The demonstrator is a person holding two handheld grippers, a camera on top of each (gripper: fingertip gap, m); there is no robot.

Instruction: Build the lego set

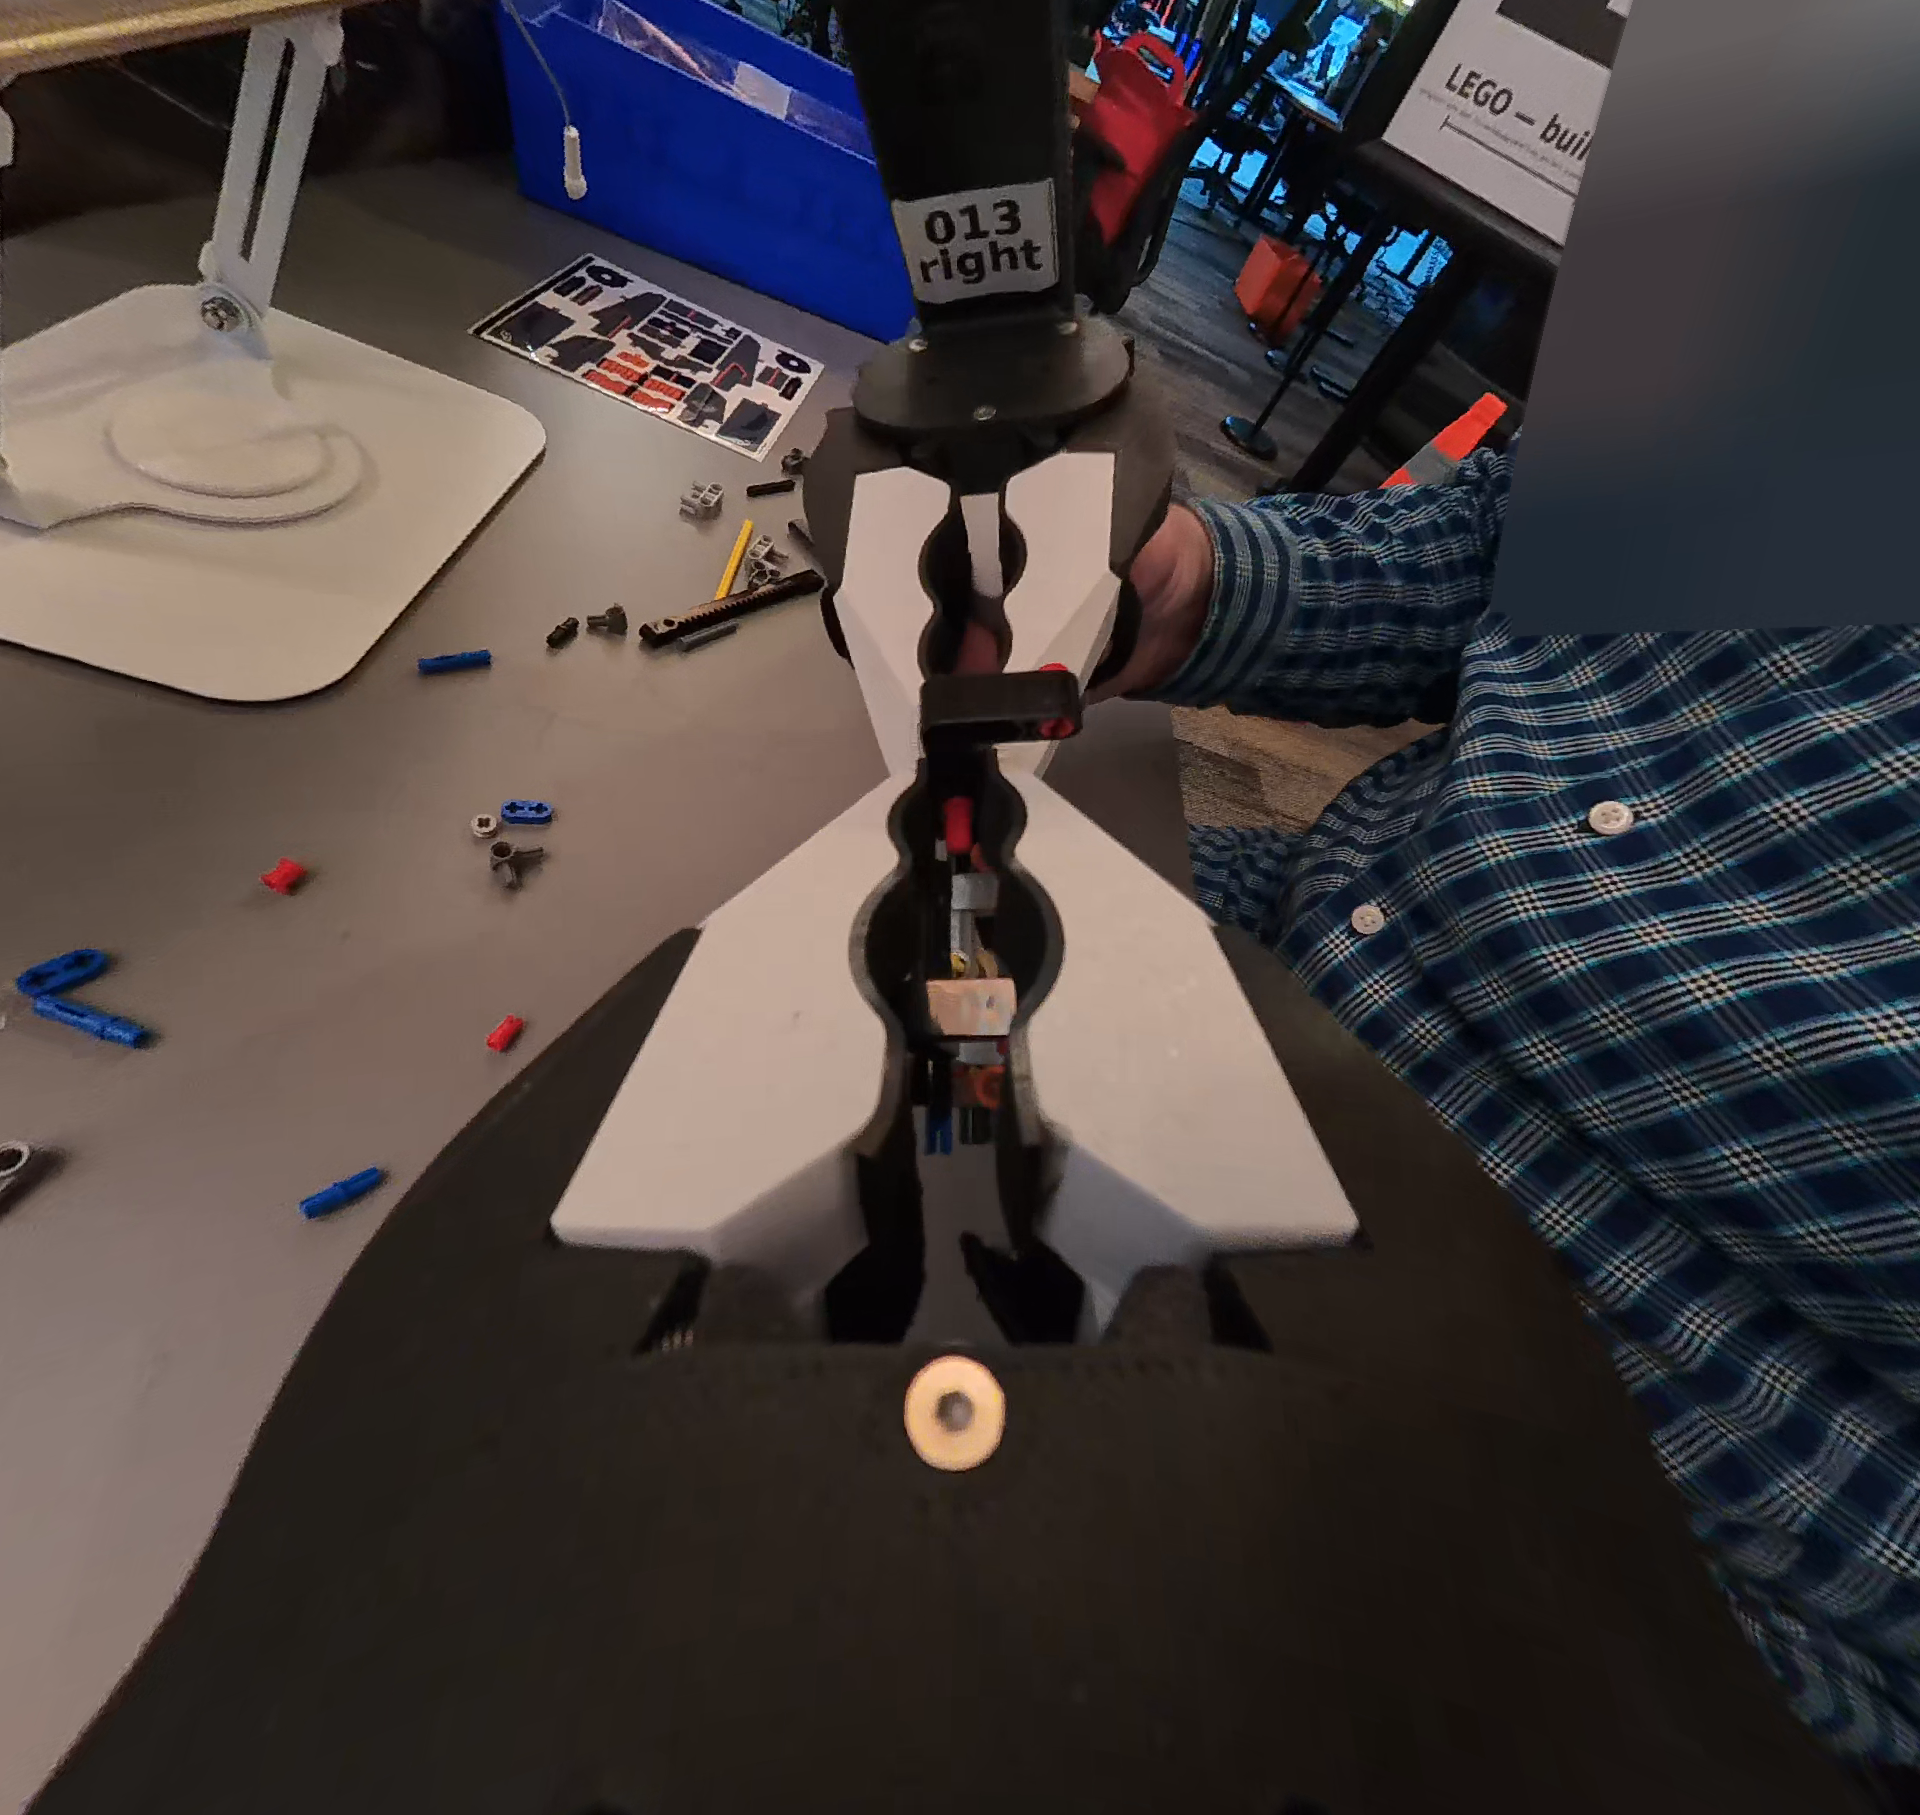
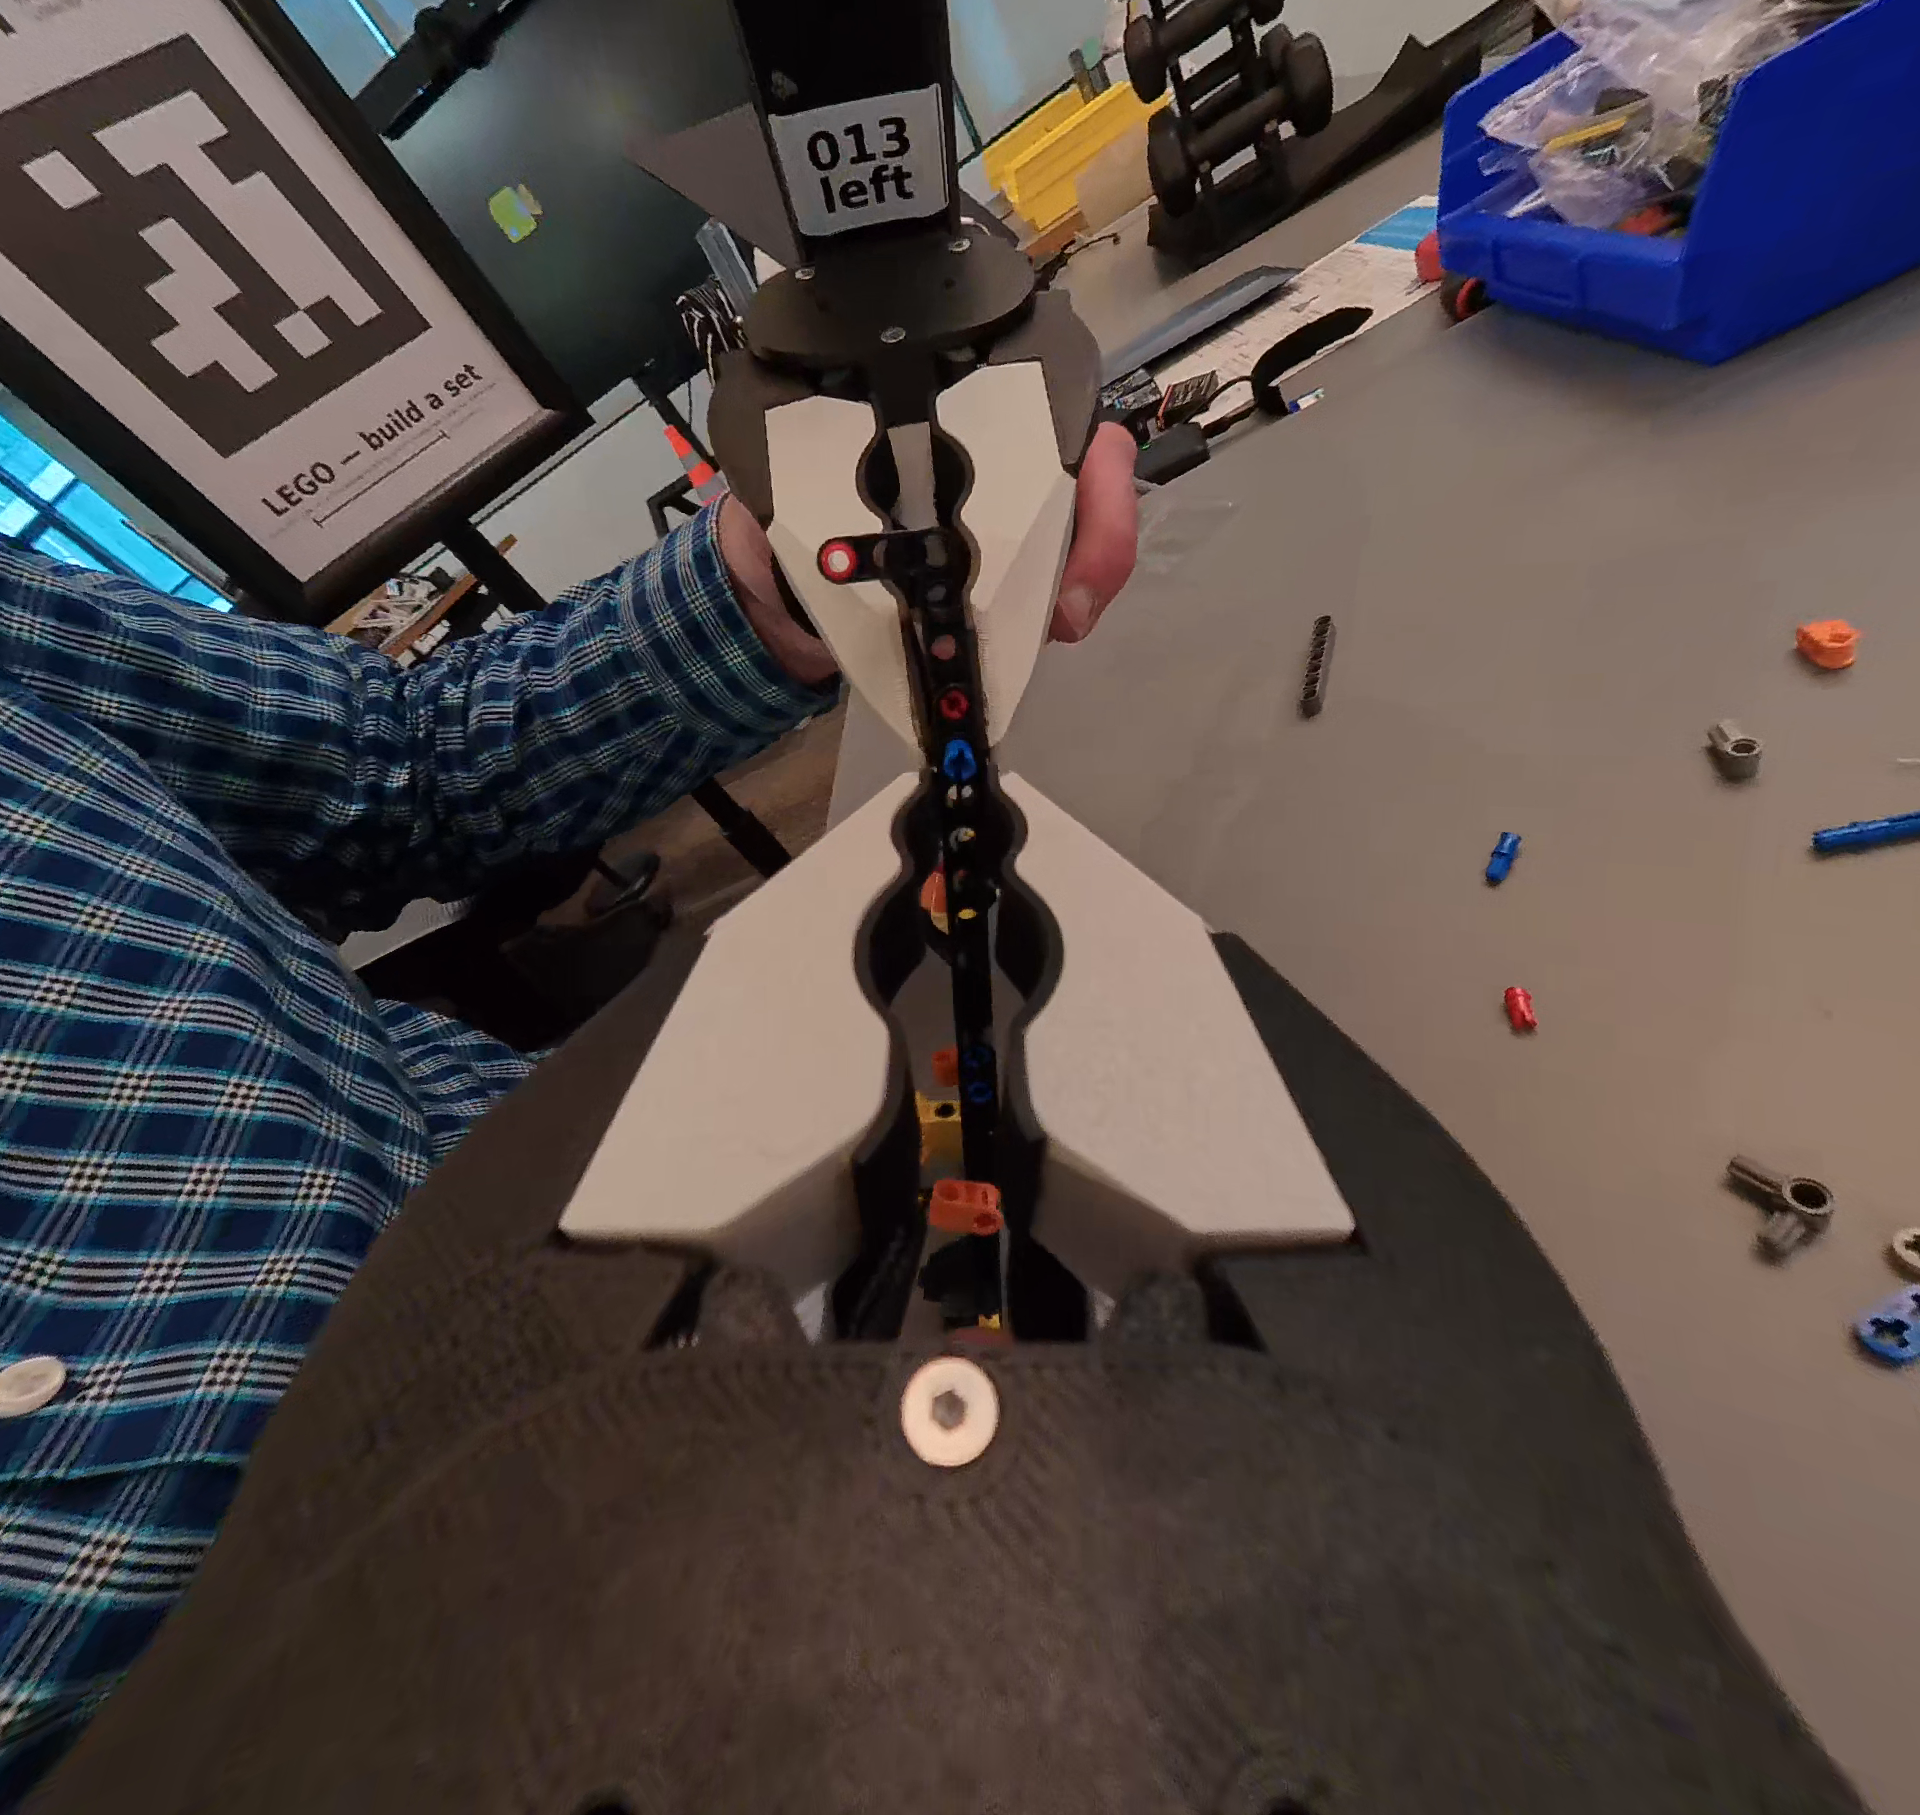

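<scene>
Left wrist view showed left gripper (image 1: 951, 809) and right gripper (image 1: 971, 695) tip to tip above table (image 1: 675, 778), both pinching lego assembly (image 1: 966, 996); sticker sheet (image 1: 649, 352) there only. Right wrist view alone showed orange piece (image 2: 1827, 643).

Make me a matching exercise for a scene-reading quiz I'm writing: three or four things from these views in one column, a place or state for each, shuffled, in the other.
Things:
1. lego assembly
2. sticker sheet
3. orange piece
4. blue bin

Places or states:
A. lying loose on the grey table
B. full of clear plastic bags
C. flat on the table beside a white stand base
D. held between both hand-held grippers, left hand-held gripper and right hand-held gripper

Pairs: 1-D, 2-C, 3-A, 4-B
</scene>
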